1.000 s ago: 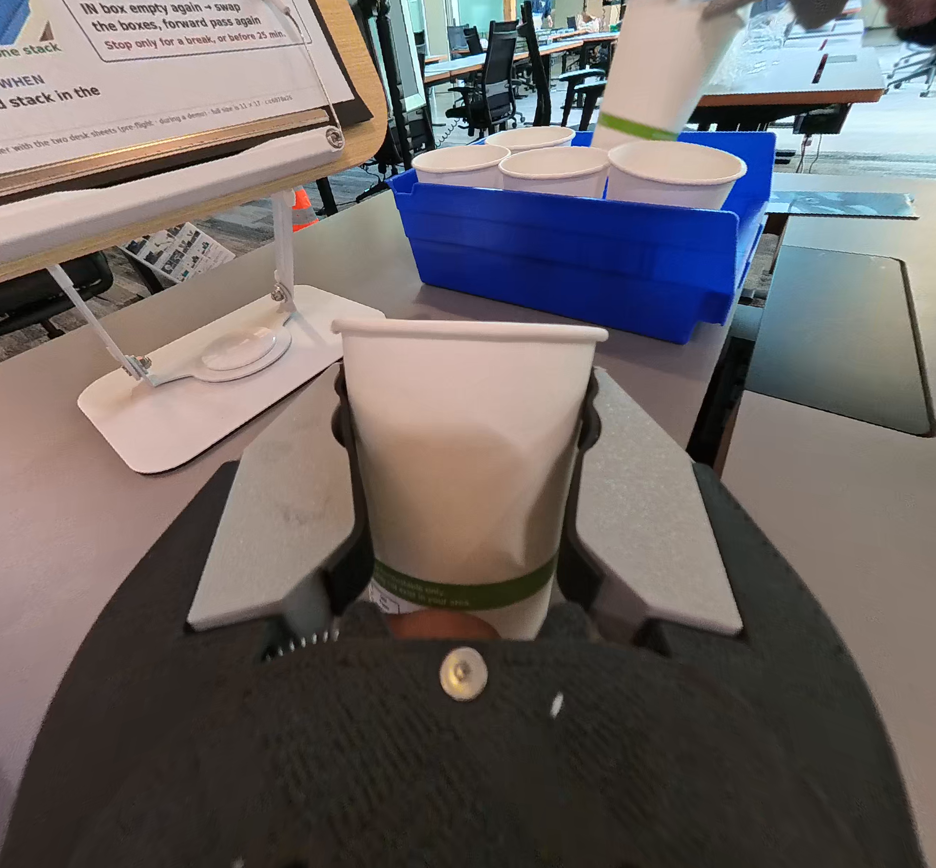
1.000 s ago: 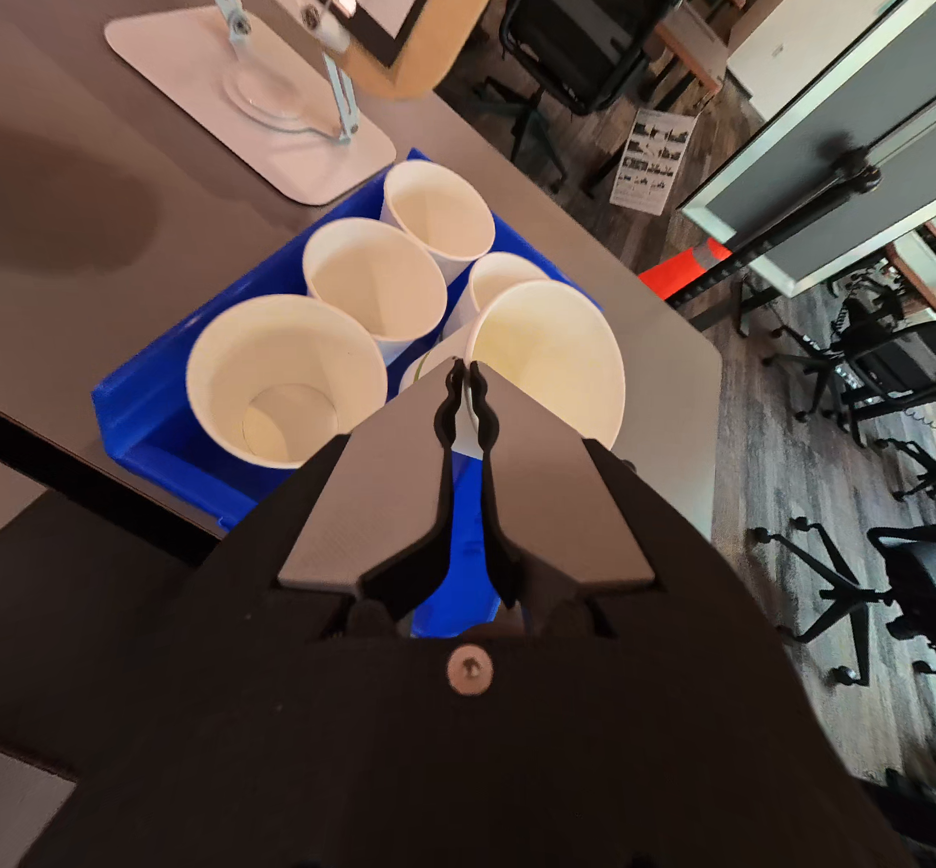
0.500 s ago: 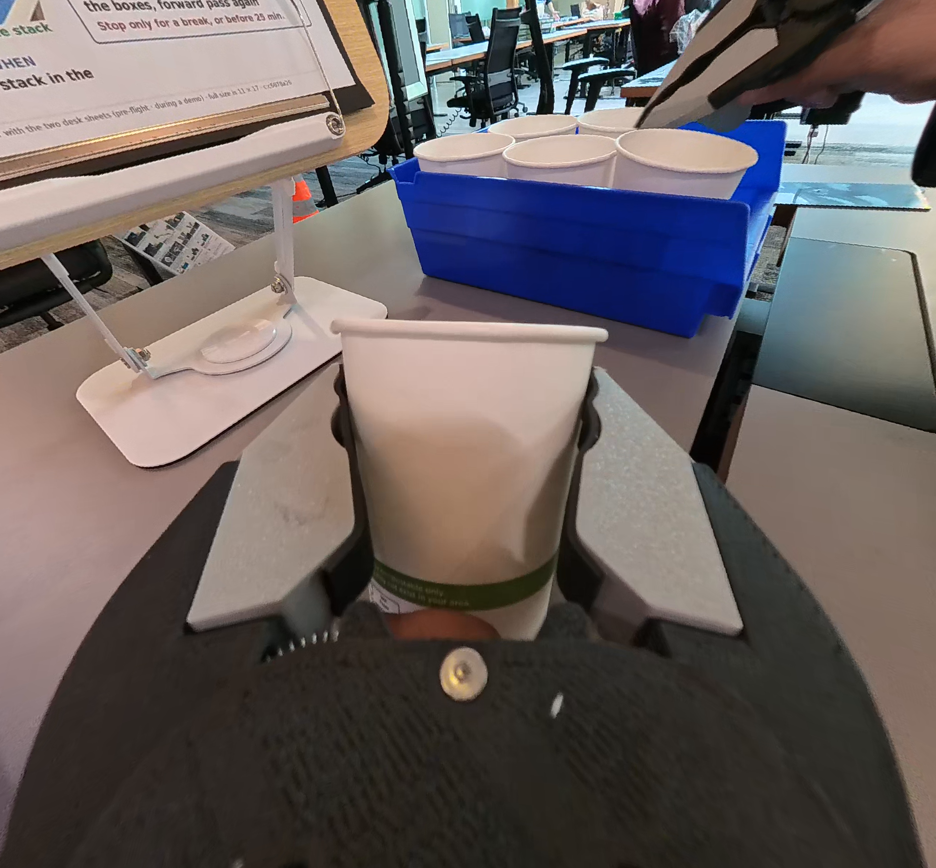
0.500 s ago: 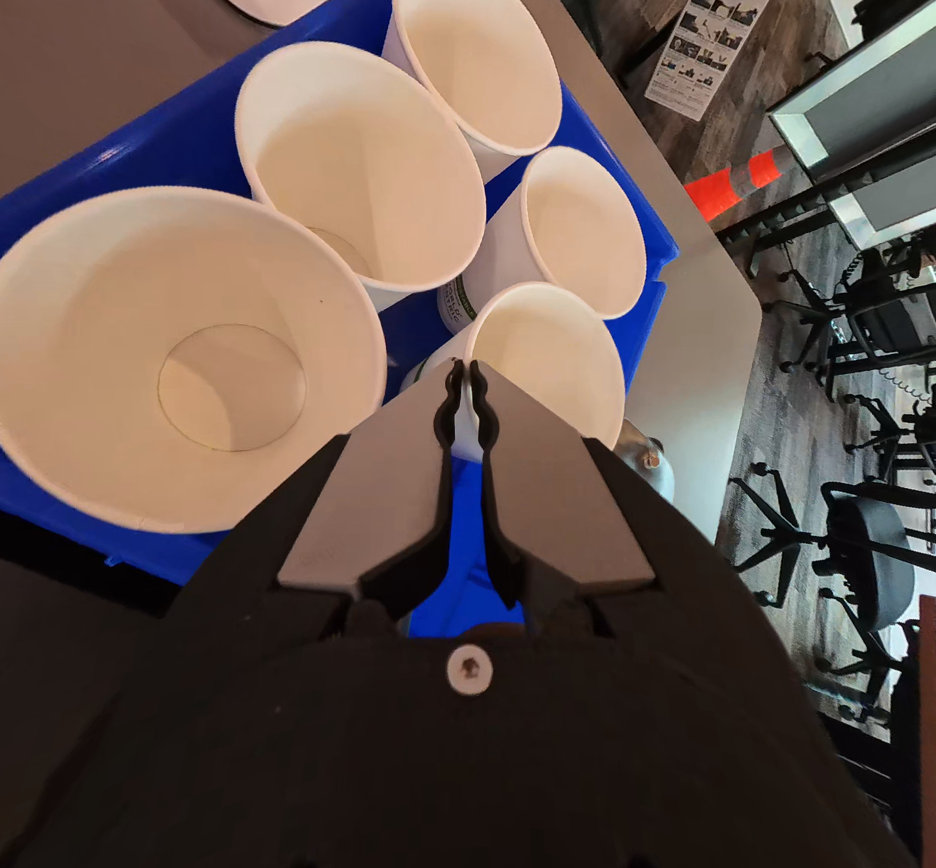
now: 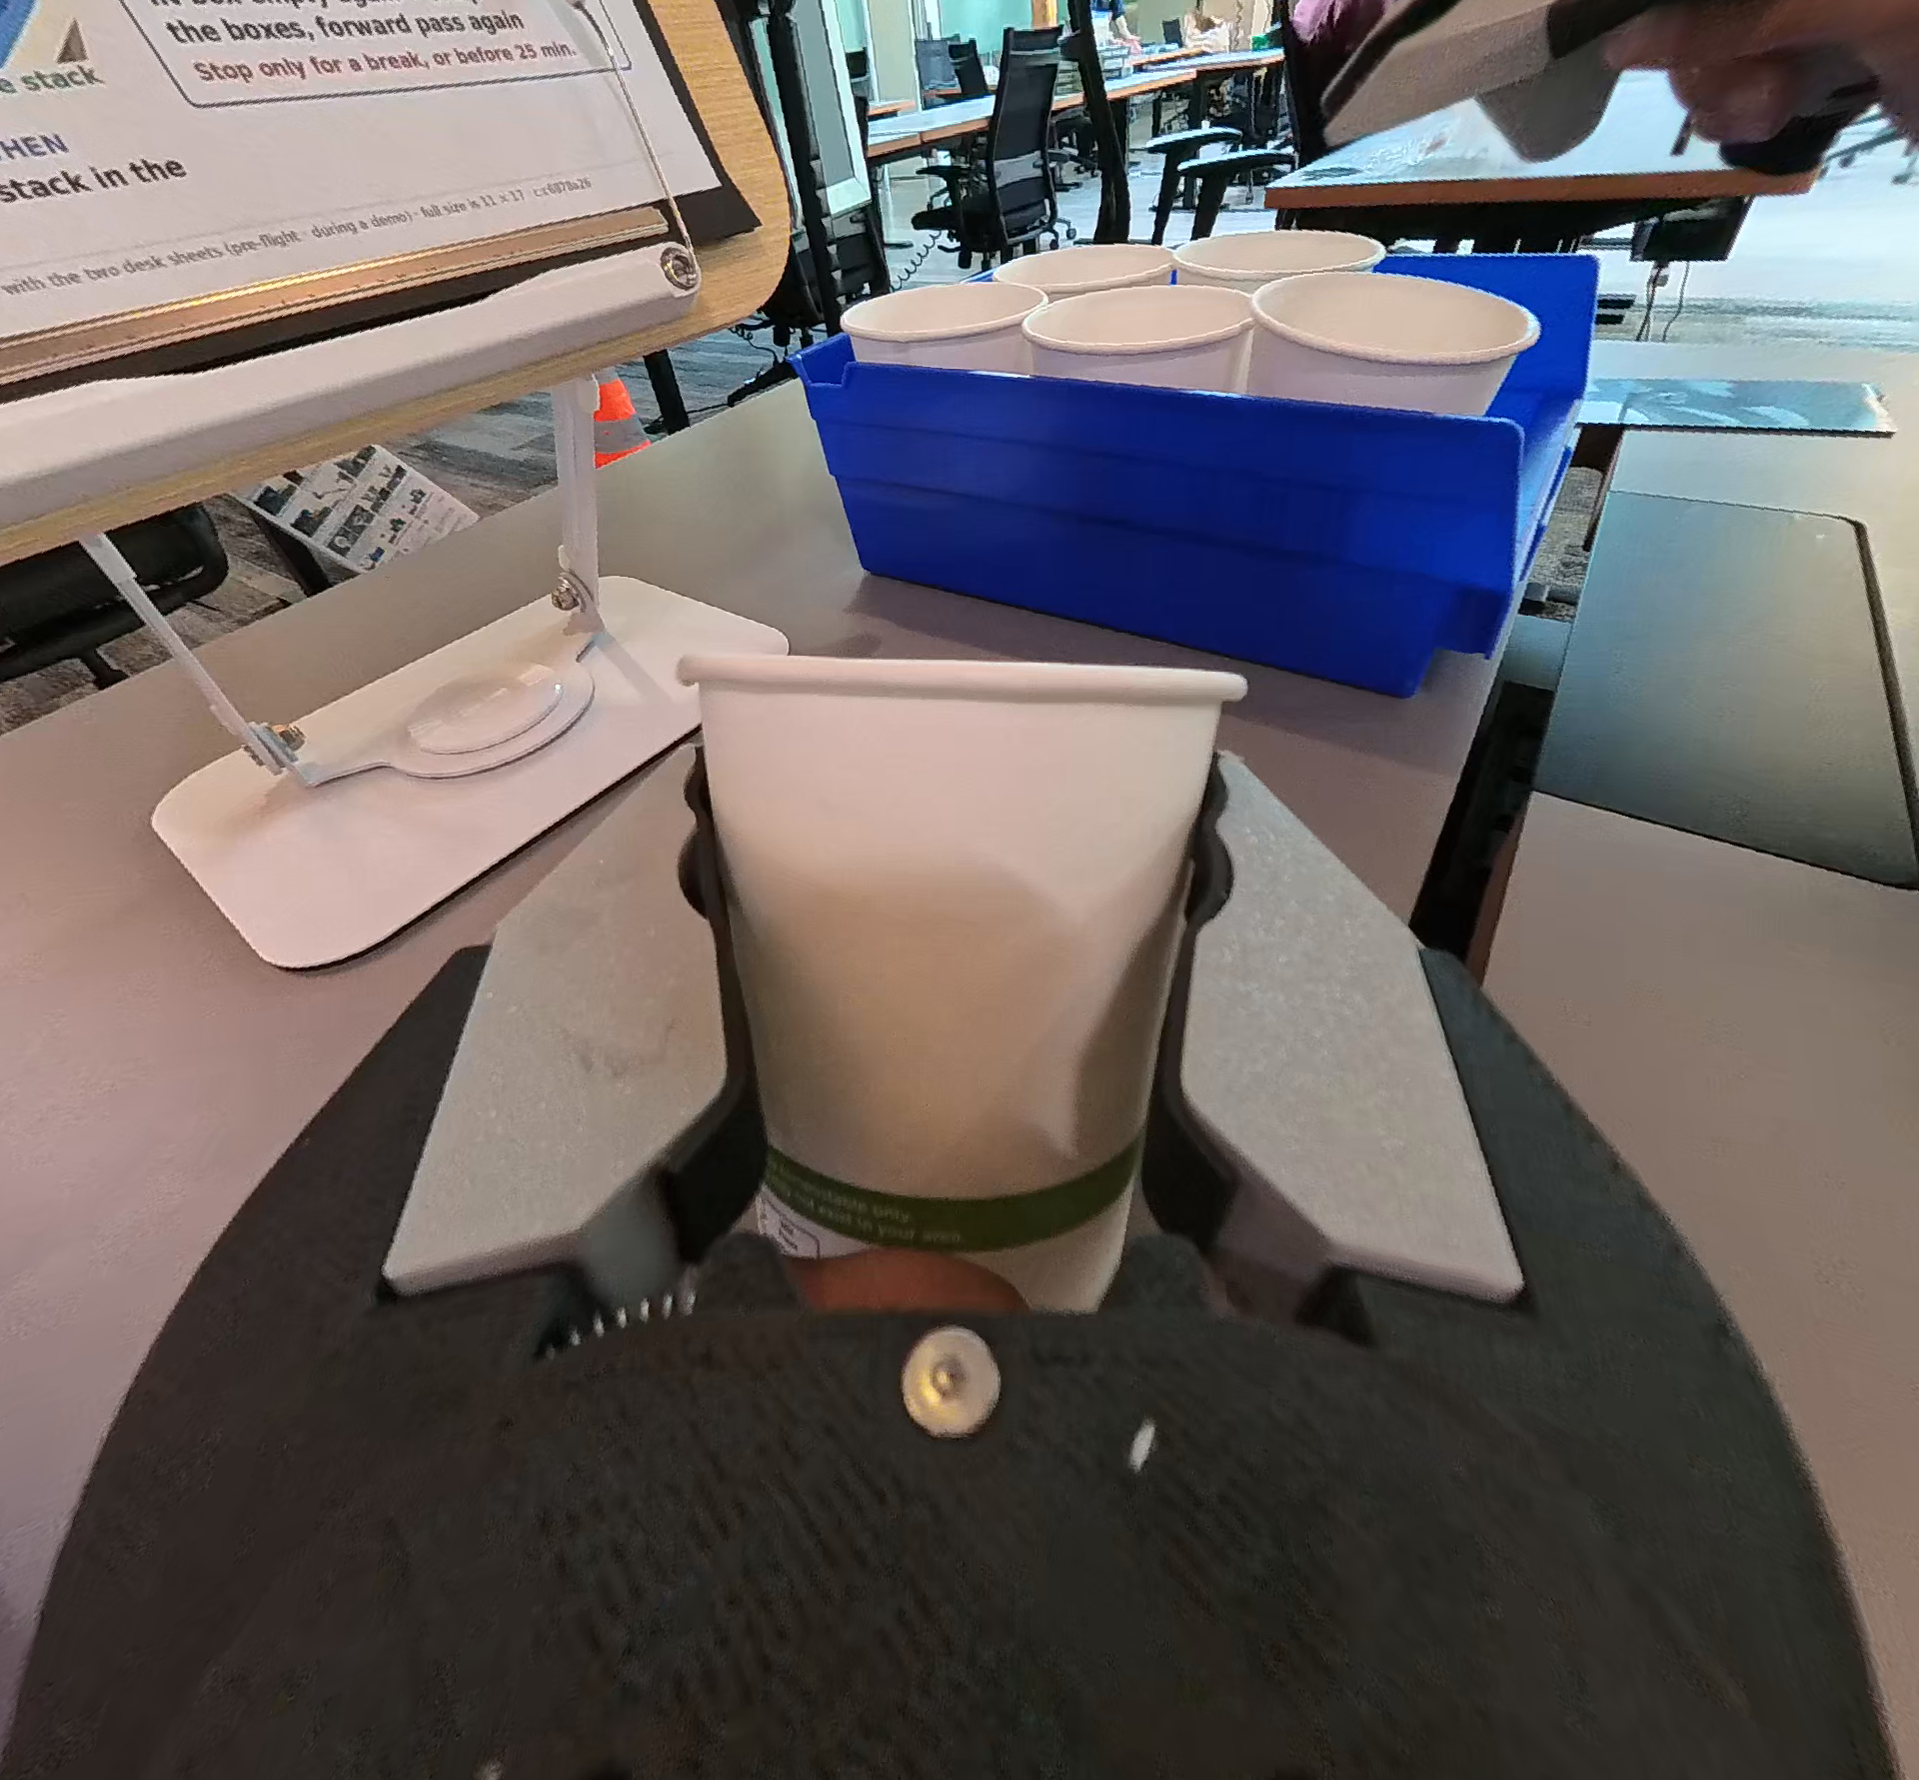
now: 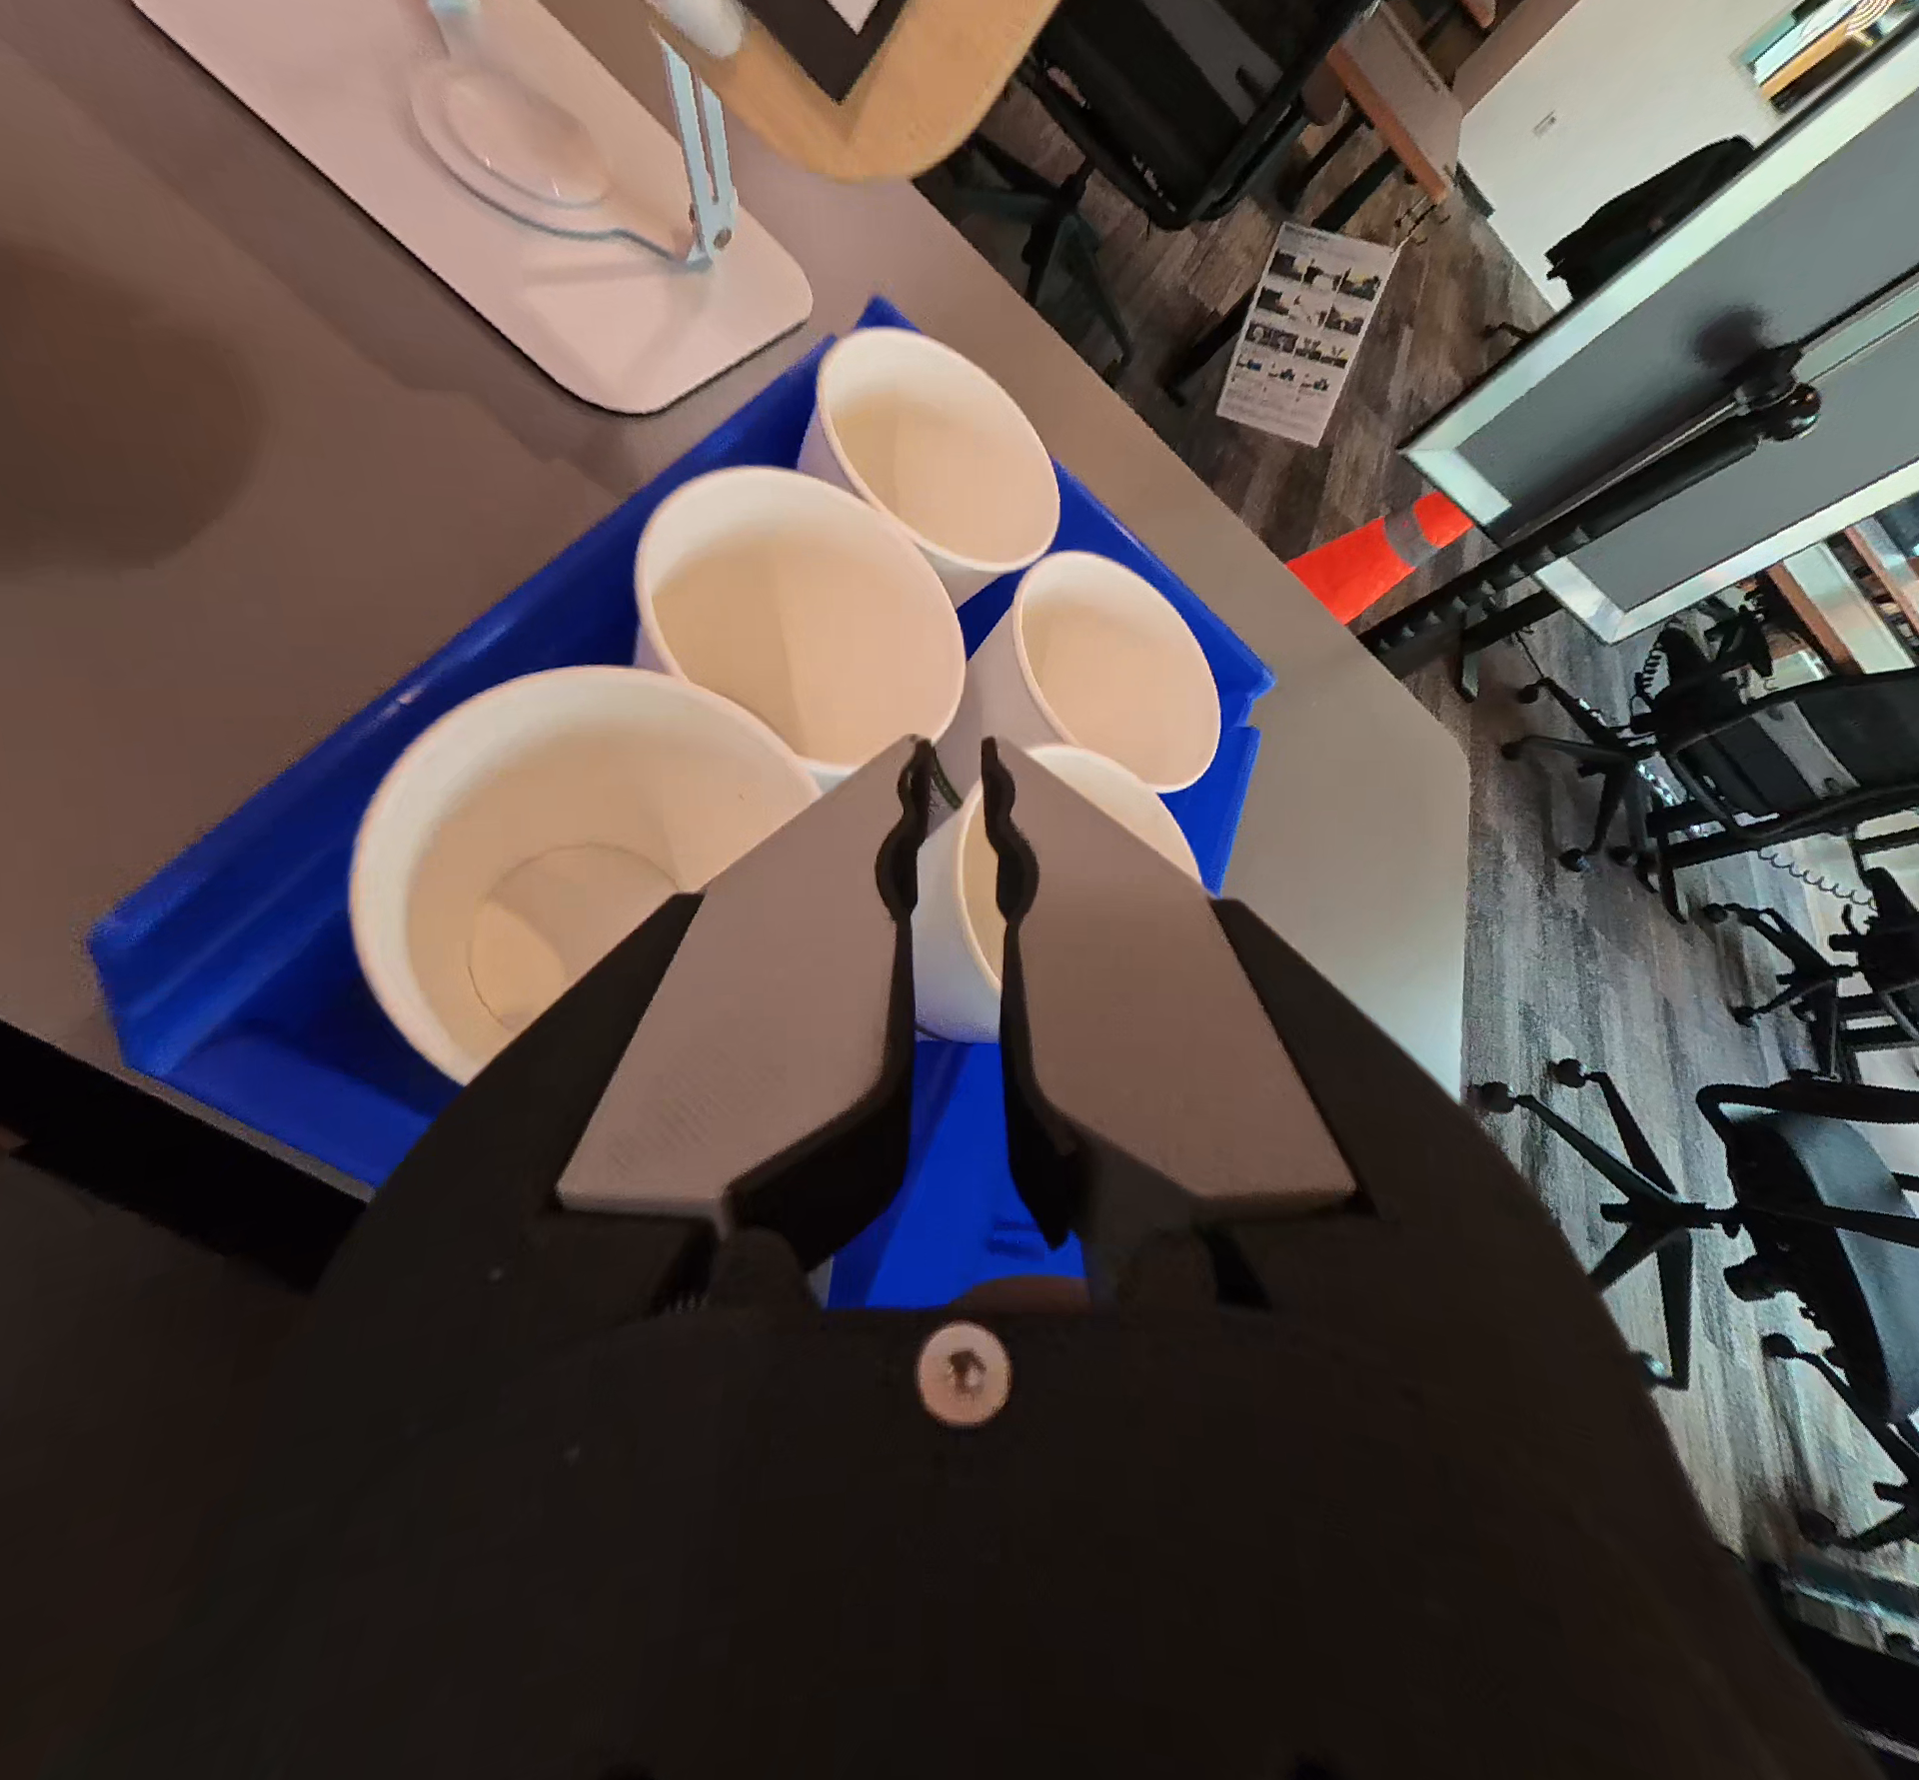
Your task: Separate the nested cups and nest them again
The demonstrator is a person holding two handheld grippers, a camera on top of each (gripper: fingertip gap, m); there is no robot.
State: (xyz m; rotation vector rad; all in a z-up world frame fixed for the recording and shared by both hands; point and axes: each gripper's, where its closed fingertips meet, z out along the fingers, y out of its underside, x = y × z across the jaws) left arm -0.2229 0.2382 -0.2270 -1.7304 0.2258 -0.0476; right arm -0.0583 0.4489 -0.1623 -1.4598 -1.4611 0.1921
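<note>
Over bin [image 6: 260, 983], right gripper [image 6: 953, 762] released cup [image 6: 1080, 858].

The paper cup [image 5: 961, 910] looked matt white, creased on one side. The bin [image 5: 1173, 526] was glossy blue plastic, the counter [image 5: 135, 1055] smooth matt grey, and the stand's board [image 5: 742, 183] had a wood edge.
</note>
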